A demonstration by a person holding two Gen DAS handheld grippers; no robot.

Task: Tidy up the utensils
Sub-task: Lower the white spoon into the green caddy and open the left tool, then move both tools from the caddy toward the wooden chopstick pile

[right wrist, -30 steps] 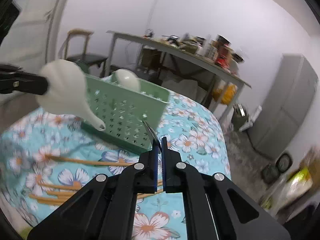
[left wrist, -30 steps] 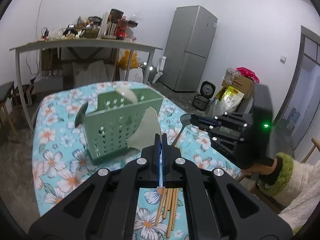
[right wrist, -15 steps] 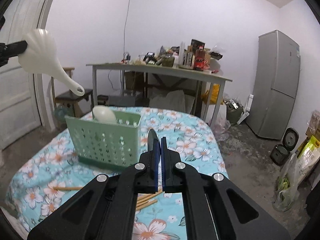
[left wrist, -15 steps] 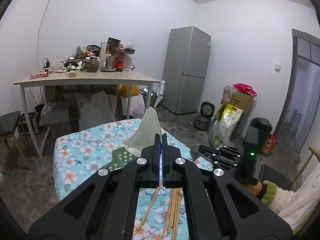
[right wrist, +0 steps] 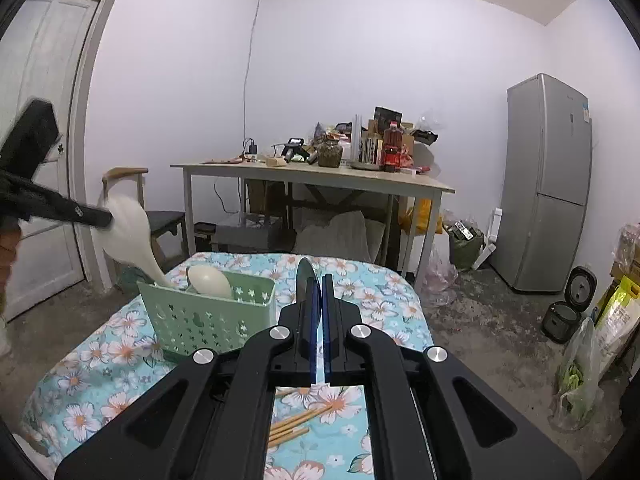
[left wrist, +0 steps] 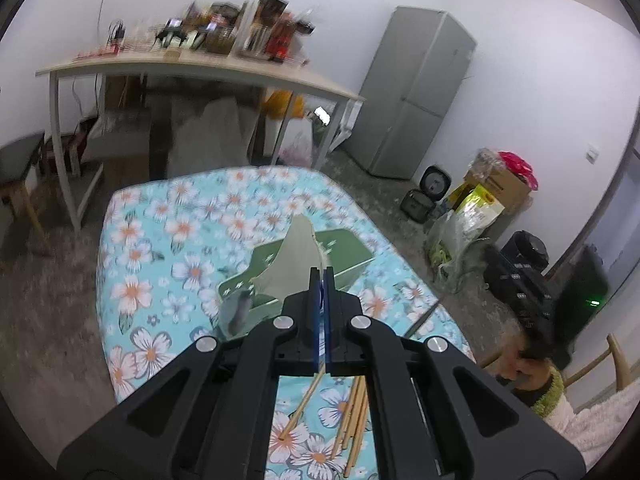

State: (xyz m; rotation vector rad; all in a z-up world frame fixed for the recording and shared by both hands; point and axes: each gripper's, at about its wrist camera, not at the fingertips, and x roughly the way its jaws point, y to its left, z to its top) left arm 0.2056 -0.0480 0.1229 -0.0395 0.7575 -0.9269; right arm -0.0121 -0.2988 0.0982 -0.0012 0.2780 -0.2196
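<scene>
Soft even light, motion blur, fisheye

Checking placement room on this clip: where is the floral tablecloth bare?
Bare cloth: the far end of the tablecloth beyond the green basket, and the strip left of it. Crowded: the near edge, where chopsticks lie loose, and the basket itself, holding a white spoon.

No text, label or number can be read anywhere.
</scene>
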